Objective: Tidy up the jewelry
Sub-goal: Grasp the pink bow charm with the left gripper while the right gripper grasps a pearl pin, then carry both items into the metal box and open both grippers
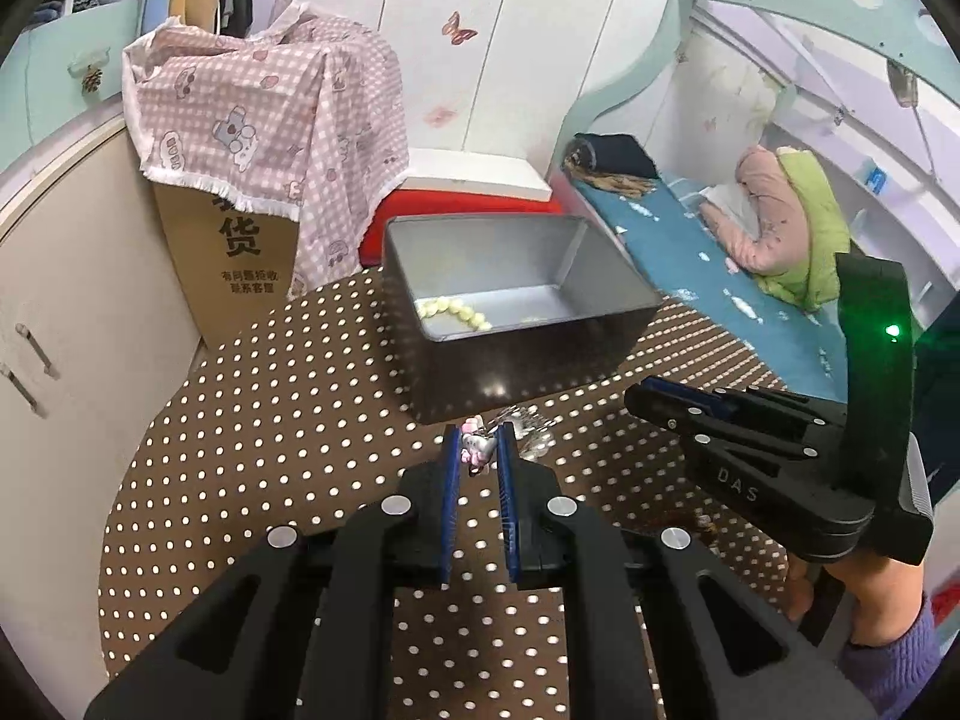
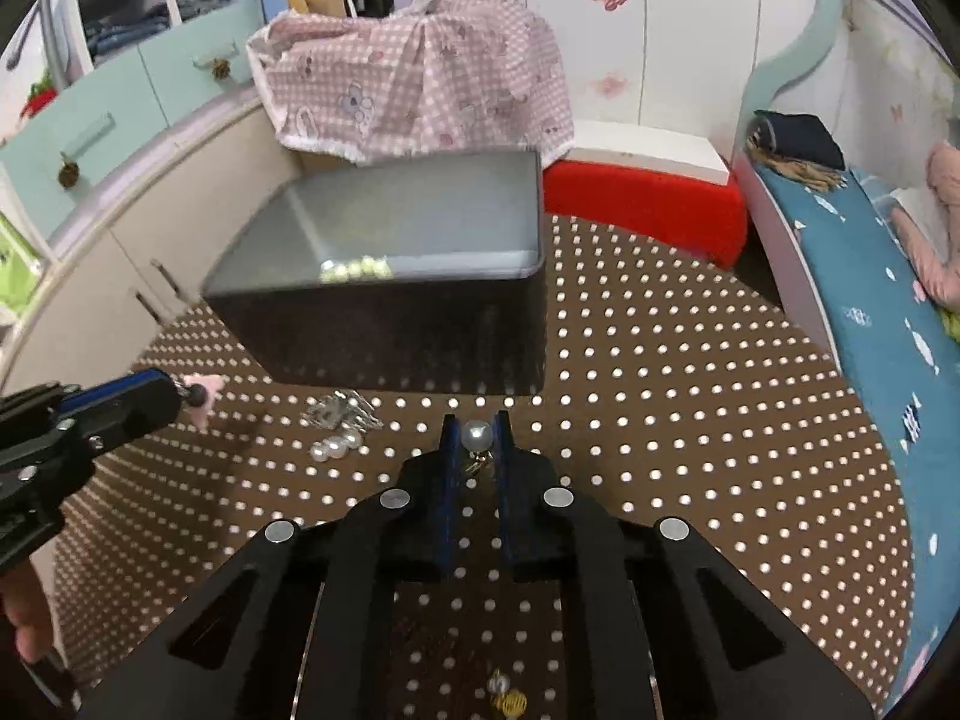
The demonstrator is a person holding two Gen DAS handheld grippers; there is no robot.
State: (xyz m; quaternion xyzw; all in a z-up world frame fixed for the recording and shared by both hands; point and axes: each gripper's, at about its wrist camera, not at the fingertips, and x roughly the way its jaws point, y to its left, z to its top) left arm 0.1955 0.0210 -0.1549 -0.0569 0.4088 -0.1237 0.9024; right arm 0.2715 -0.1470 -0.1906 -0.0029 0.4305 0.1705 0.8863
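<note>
An open dark metal box [image 1: 516, 360] [image 2: 384, 336] stands on the polka-dot table, with a string of pale beads [image 1: 453, 311] [image 2: 355, 268] inside. My left gripper [image 1: 477, 447] is shut on a small pink and silver charm [image 1: 475, 450], just in front of the box; in the right wrist view its tip [image 2: 180, 399] carries the pink charm [image 2: 203, 399]. My right gripper [image 2: 477, 438] is shut on a pearl earring [image 2: 477, 437], whose gold hook hangs below. On the cloth lie a silver hair clip [image 2: 341, 413] and a few loose pearls [image 2: 336, 447].
A brown white-dotted tablecloth [image 2: 690, 420] covers the round table. Behind it are a cardboard carton under pink checked fabric [image 1: 264, 138], a red stool [image 2: 648, 210] and a bed with a blue sheet [image 1: 720, 312]. A small gold and pearl piece [image 2: 504, 693] lies under my right gripper.
</note>
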